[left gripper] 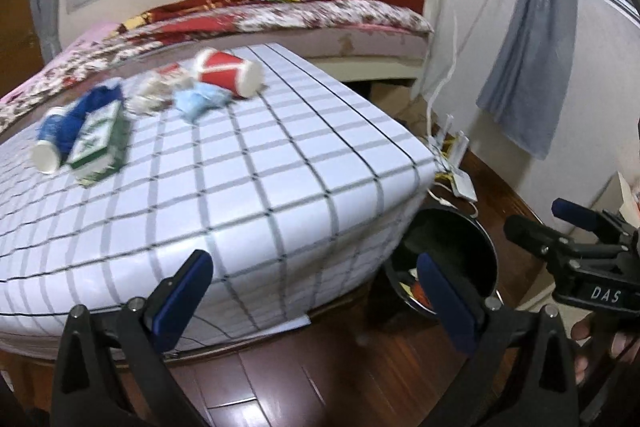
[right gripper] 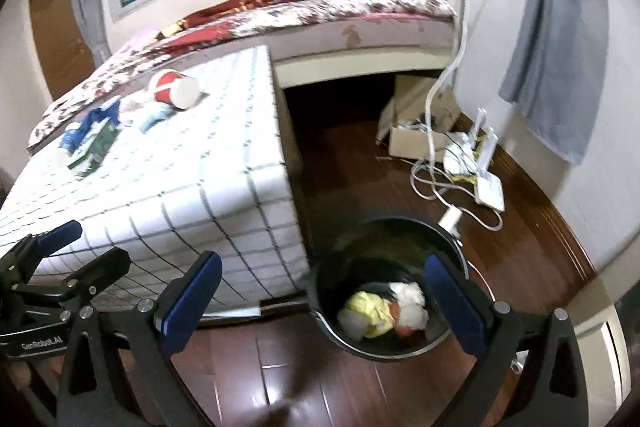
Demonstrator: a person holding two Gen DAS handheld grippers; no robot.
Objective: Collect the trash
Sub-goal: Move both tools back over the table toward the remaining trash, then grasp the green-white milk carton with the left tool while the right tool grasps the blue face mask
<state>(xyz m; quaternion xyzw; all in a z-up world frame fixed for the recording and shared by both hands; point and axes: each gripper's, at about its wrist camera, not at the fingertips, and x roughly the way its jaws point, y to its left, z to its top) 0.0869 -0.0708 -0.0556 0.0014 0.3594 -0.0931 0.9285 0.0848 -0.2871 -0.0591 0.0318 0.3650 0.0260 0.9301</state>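
Gaping right gripper (right gripper: 324,295) over round bin (right gripper: 456,247) — crumpled trash (right gripper: 380,311)

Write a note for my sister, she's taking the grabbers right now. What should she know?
Left gripper: jaws open, empty, near the table edge.
Right gripper: jaws open, empty, over the bin.
Bin: on the floor by the table's corner, with yellow and white scraps already inside.
Left on the table: red cup on its side, light blue wad, white wad, blue cup on its side, green box, all bunched at the far side.
To do: carry each one to the bin.
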